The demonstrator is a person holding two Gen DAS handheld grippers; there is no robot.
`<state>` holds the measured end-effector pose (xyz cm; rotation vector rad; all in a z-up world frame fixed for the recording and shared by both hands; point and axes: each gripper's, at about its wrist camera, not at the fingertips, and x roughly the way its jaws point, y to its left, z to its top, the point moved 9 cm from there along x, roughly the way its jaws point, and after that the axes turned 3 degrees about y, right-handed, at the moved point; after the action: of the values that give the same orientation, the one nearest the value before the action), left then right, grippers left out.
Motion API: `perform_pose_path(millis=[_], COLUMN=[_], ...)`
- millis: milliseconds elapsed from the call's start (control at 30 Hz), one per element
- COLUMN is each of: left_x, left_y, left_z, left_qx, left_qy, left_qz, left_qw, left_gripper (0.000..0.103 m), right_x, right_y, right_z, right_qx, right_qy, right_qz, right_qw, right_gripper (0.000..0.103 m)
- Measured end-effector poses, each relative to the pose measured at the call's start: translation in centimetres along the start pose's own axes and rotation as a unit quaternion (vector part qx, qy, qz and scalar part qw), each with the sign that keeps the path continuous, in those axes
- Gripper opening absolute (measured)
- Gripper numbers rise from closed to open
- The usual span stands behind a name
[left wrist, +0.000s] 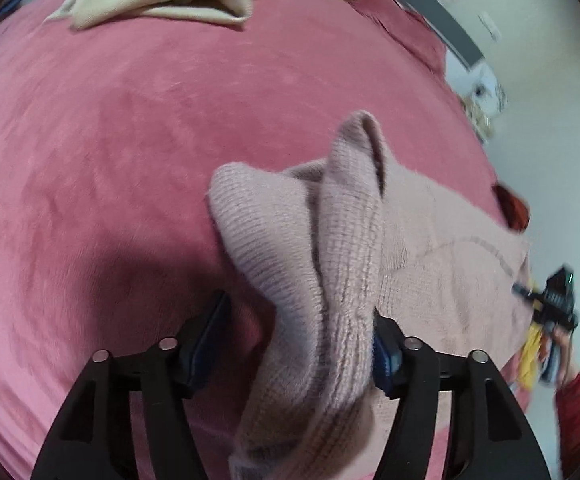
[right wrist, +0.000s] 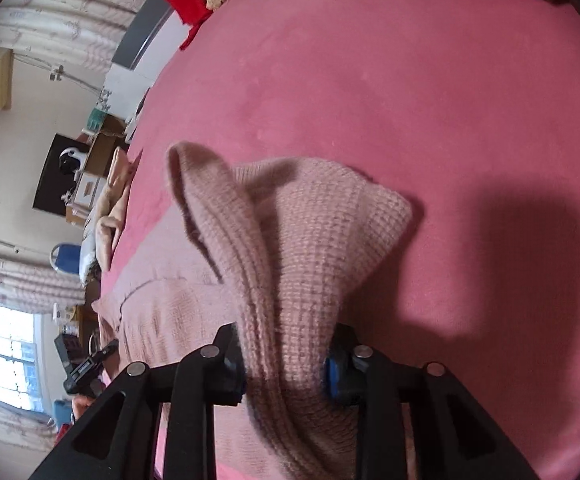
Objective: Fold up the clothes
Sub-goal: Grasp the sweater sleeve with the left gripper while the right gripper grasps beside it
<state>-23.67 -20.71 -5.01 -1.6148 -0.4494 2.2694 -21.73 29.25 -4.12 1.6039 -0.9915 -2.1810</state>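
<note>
Left gripper [left wrist: 301, 332]: jaws part-open, a bunched edge of the pale pink ribbed knit sweater [left wrist: 329, 240] between them; the left pad stands clear. Right gripper [right wrist: 284, 364]: jaws pinched on the same sweater. Its body trails toward 3 o'clock across the pink plush bed cover [left wrist: 130, 140]. Risk: the left hold slips, collapsing the fold.

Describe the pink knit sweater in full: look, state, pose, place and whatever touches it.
The pink knit sweater is dusty pink, ribbed and fuzzy, seemingly soft wool. It lies partly spread on the pink bedspread, with bunched folds lifted off it. The left tool has one fold between its pads, though its left pad stands clear of the cloth; the right tool pinches another fold between its blue pads. A seam line crosses the flat part.
</note>
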Motion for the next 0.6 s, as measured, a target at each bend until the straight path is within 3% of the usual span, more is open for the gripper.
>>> perform_pose_path(millis=[67, 200, 233, 267, 300, 367, 467, 600], left_x=[0.6, 1.5, 1.4, 1.2, 1.0, 0.7, -0.8, -4.8], left_y=[-0.5, -1.1, -1.3, -1.4, -1.6, -2.2, -3.5, -4.9], left_z=[0.3, 0.6, 0.7, 0.8, 0.9, 1.0, 1.0, 1.0], left_qx=[0.019, 0.032, 0.035, 0.036, 0.026, 0.008, 0.031, 0.008], left_qy=[0.008, 0.009, 0.005, -0.001, -0.005, -0.010, -0.032, -0.071], left_qz=[0.018, 0.047, 0.048, 0.043, 0.026, 0.000, -0.008, -0.074], left_qw=[0.9996, 0.9984, 0.9982, 0.9984, 0.9993, 0.9999, 0.9990, 0.9947], left_gripper=[0.081, 0.083, 0.076, 0.036, 0.020, 0.020, 0.019, 0.019], right_x=[0.4, 1.3, 1.4, 1.4, 1.3, 0.7, -0.6, -2.5], right_y=[-0.6, -1.2, -1.3, -1.3, -1.2, -0.2, 2.0, 6.0], right_z=[0.2, 0.3, 0.4, 0.4, 0.4, 0.5, 0.8, 1.1], right_qx=[0.000, 0.008, 0.011, 0.012, 0.011, 0.006, -0.007, -0.031], right_qy=[0.002, 0.016, 0.019, 0.019, 0.021, 0.013, -0.007, -0.021], right_qz=[-0.007, 0.010, 0.016, 0.023, 0.027, 0.036, 0.046, 0.061], right_qw=[1.000, 1.000, 1.000, 0.999, 0.999, 0.999, 0.999, 0.997], right_gripper=[0.036, 0.037, 0.037, 0.037, 0.030, 0.026, 0.025, 0.025])
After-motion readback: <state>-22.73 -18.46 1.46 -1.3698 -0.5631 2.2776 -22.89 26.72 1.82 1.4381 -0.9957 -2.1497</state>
